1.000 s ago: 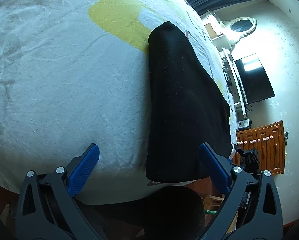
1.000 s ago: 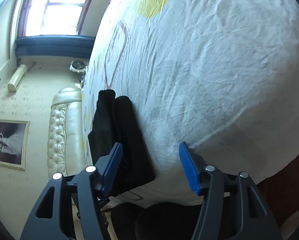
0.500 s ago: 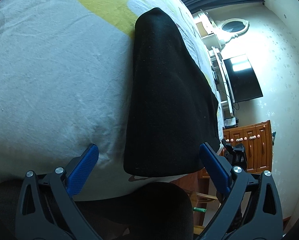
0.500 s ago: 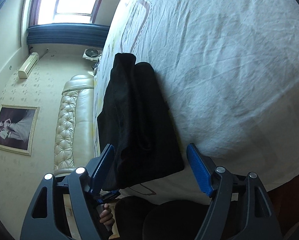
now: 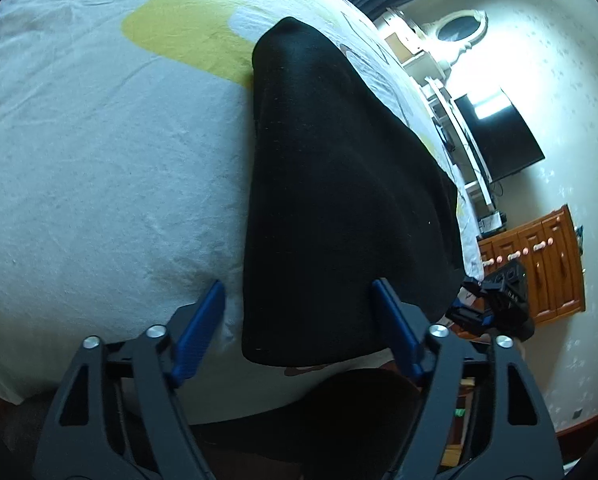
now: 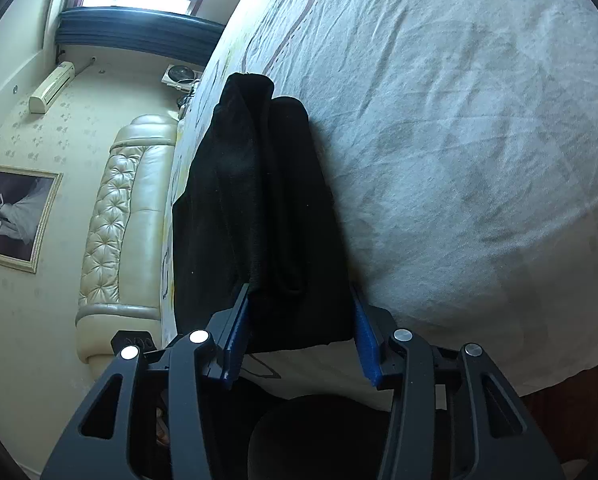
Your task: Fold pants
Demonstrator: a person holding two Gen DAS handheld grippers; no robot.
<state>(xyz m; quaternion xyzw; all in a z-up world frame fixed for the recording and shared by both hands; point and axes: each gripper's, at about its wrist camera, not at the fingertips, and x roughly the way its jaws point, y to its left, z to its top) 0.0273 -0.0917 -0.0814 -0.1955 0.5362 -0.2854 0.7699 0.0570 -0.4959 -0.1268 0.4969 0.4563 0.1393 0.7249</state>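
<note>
Black pants [image 5: 339, 184] lie folded lengthwise on the white bedsheet [image 5: 99, 160], their near end at the bed's front edge. My left gripper [image 5: 299, 312] is open, its blue fingers on either side of the near left corner of the pants. In the right wrist view the pants [image 6: 259, 208] show stacked layers with a hem. My right gripper [image 6: 299, 320] is open and straddles the near right corner, its left finger against the fabric's edge. Neither gripper is closed on the cloth.
The sheet has a yellow patch [image 5: 187, 28] beyond the pants. A television [image 5: 499, 132] and wooden dresser [image 5: 539, 264] stand right of the bed. A padded cream headboard [image 6: 127, 208] and framed picture [image 6: 15, 216] are at the left. The right gripper's body [image 5: 499, 300] shows beside the bed edge.
Both grippers have moved forward to the near end of the pants and now straddle its two corners. Their jaws have narrowed somewhat but stay open.
</note>
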